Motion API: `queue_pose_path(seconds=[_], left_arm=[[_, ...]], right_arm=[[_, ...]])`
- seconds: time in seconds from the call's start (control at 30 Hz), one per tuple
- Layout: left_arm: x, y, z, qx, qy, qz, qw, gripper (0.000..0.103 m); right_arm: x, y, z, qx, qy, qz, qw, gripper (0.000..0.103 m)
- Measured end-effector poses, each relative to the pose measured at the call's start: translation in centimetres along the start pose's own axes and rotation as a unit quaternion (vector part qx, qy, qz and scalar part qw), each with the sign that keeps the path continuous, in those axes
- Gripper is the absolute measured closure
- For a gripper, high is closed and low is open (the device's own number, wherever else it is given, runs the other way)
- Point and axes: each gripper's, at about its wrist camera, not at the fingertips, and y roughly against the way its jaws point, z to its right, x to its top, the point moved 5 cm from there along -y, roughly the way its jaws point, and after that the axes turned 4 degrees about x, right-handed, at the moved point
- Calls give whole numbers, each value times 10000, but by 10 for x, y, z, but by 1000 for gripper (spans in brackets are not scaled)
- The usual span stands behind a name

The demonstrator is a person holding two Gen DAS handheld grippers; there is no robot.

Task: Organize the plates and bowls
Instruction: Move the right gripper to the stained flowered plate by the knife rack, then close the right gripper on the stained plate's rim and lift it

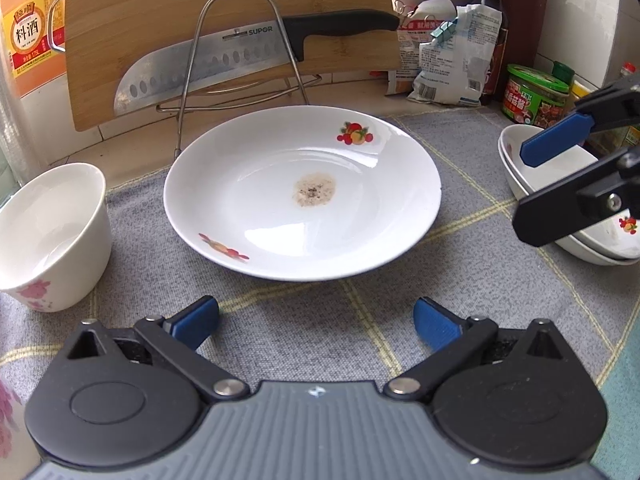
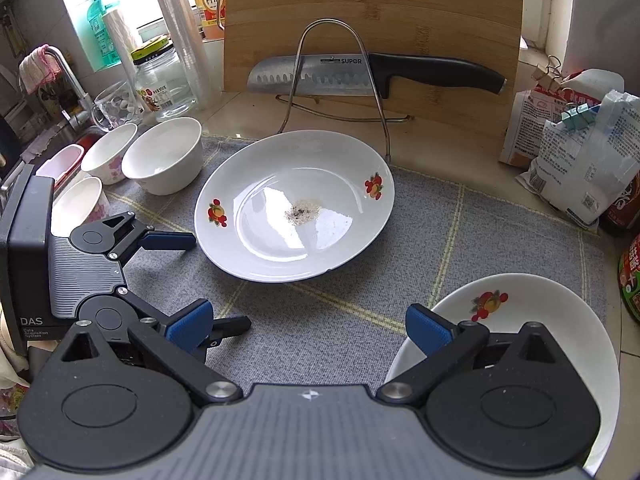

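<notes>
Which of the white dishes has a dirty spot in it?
The big flat plate in the middle of the grey mat. It has a brownish speckled smudge at its centre. The bowls on its left look clean inside.

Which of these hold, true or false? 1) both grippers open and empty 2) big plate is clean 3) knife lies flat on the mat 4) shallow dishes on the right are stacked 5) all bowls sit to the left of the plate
1) True. The left gripper and the right gripper both have fingers spread, holding nothing.
2) False. The large white fruit-print plate has a brownish speckled residue at its centre.
3) False. The black-handled steel knife rests on the wire rack against the upright bamboo cutting board, off the grey checked mat.
4) True. The white shallow fruit-print dishes sit nested.
5) True. The three deep white floral bowls stand left of the plate.
</notes>
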Motion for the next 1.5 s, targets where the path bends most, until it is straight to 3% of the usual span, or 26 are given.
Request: queue_pose_path(seconds=[0.43, 0.83, 1.1, 1.5], left_arm=[[9, -11, -4, 6, 26, 154, 9999, 0], [9, -13, -6, 0, 19, 270, 9996, 0], [10, -15, -10, 7, 32, 372, 9993, 0], [5, -10, -9, -41, -30, 484, 9988, 0]], right_arm=[[40, -38, 19, 320, -45, -316, 9990, 0], [64, -92, 39, 664, -303, -904, 9932, 0], [78, -110, 46, 1098, -378, -920, 9890, 0], [104, -127, 55, 1426, -224, -914, 9853, 0]])
